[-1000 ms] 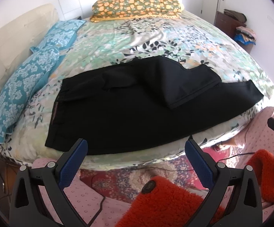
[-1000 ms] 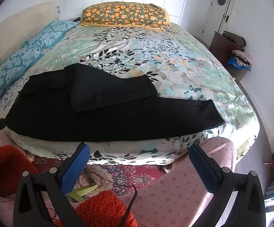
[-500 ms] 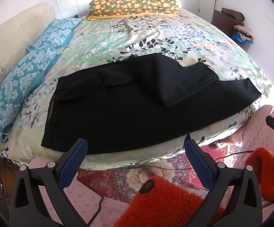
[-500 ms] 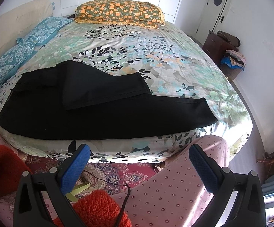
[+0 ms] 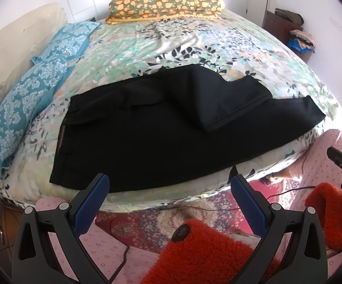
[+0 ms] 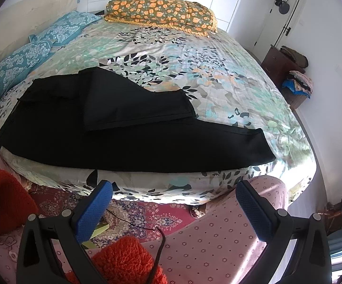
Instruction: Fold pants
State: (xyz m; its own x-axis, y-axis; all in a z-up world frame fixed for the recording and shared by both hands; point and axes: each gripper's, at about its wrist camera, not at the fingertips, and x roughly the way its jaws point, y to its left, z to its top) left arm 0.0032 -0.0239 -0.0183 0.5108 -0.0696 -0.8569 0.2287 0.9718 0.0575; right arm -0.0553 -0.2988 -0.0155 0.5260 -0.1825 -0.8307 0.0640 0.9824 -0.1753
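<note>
Pants: the black pants (image 5: 161, 139) (image 6: 128, 139) are lying flat across the near part of the bed, close to its front edge, with the long side running left to right.
Waistband: the waistband (image 5: 61, 137) is sitting at the left end, facing the blue pillows.
Upper leg: one leg (image 5: 220, 99) (image 6: 133, 104) is lying folded back on top of the other, so its hem is resting in the middle of the garment.
Lower leg: the other leg is stretching fully to the right, and its hem (image 5: 313, 108) (image 6: 263, 144) is reaching near the right corner of the mattress.
Left gripper: the left gripper (image 5: 168, 198) is hovering in front of the bed edge, below the pants, with its blue fingers wide apart and holding nothing.
Right gripper: the right gripper (image 6: 174, 201) is also hanging before the bed edge, its blue fingers spread wide and touching nothing.
Bed: the bed cover (image 5: 194, 40) (image 6: 194, 71) is showing a floral pattern in green, orange and black.
Pillows: two blue patterned pillows (image 5: 24, 99) (image 6: 17, 64) are lying along the left side, and an orange flowered pillow (image 5: 166, 2) (image 6: 159, 9) is lying at the far end.
Floor: a red patterned carpet (image 6: 147, 215) is lying under the grippers.
Person: red fluffy sleeves (image 5: 199, 253) (image 6: 123, 260) and pink dotted cloth (image 6: 218, 243) are showing near the grippers.
</note>
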